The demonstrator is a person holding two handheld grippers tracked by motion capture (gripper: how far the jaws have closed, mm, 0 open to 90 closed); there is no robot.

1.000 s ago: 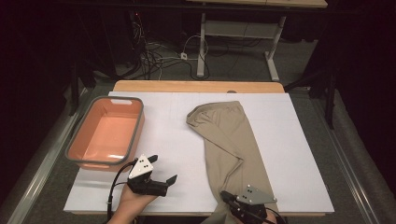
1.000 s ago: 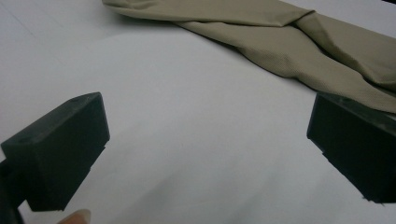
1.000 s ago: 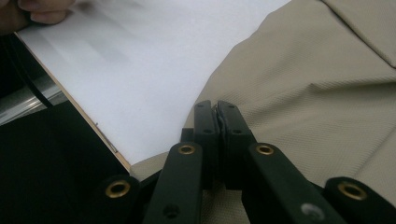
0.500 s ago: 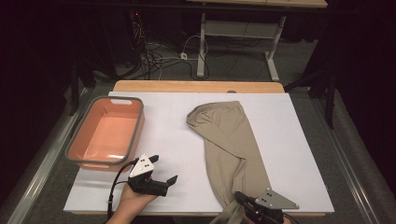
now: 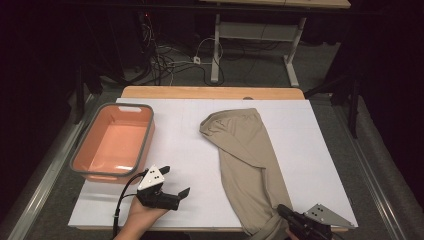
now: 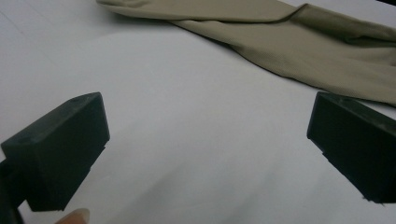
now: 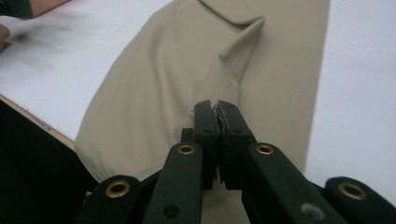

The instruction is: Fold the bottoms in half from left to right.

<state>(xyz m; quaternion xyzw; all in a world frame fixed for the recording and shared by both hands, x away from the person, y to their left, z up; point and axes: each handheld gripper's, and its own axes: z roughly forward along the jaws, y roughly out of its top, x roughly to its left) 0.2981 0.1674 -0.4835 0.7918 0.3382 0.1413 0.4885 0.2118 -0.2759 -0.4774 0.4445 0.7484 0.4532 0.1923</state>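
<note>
We see our right gripper [image 7: 217, 108] clamped on the beige trousers [image 5: 247, 155]; our left gripper [image 5: 176, 182] hangs wide open over the bench [image 5: 185, 130], holding nothing. No writing is readable.

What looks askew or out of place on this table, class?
The beige trousers lie slanted across the white table, and their near end bunches up over the front edge, where the right claw is shut on a pinched ridge of cloth. The orange tub looks undisturbed.
</note>
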